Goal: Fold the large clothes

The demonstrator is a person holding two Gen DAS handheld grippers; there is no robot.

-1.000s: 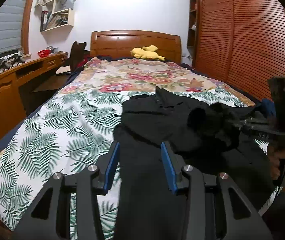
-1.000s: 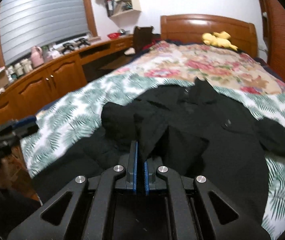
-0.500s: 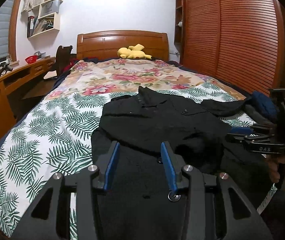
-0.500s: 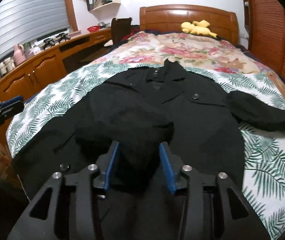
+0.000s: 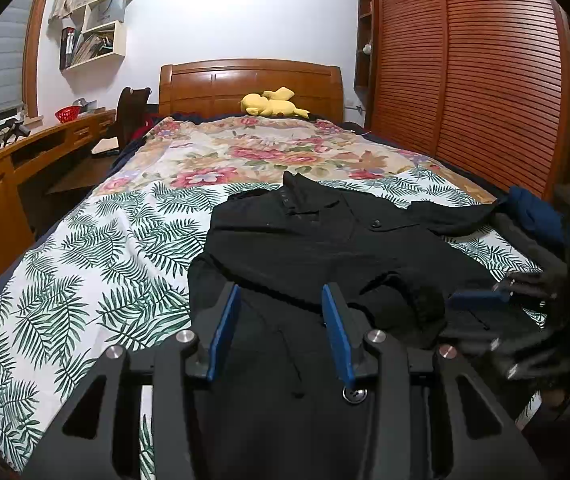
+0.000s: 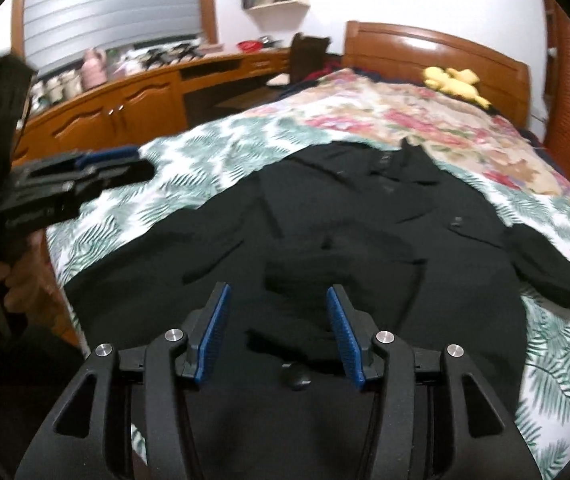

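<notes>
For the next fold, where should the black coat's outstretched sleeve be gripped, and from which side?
Probably at the cuff end of the sleeve, coming in from the coat's right edge with the open right tool. That sleeve lies flat, stretched outward on the bedspread, so its end is free to pinch.

Dim indoor light — fisheye warp, right-view blur

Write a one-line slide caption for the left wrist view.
Open left hand-held gripper poised over a black coat spread on the leaf-print bed.
</notes>
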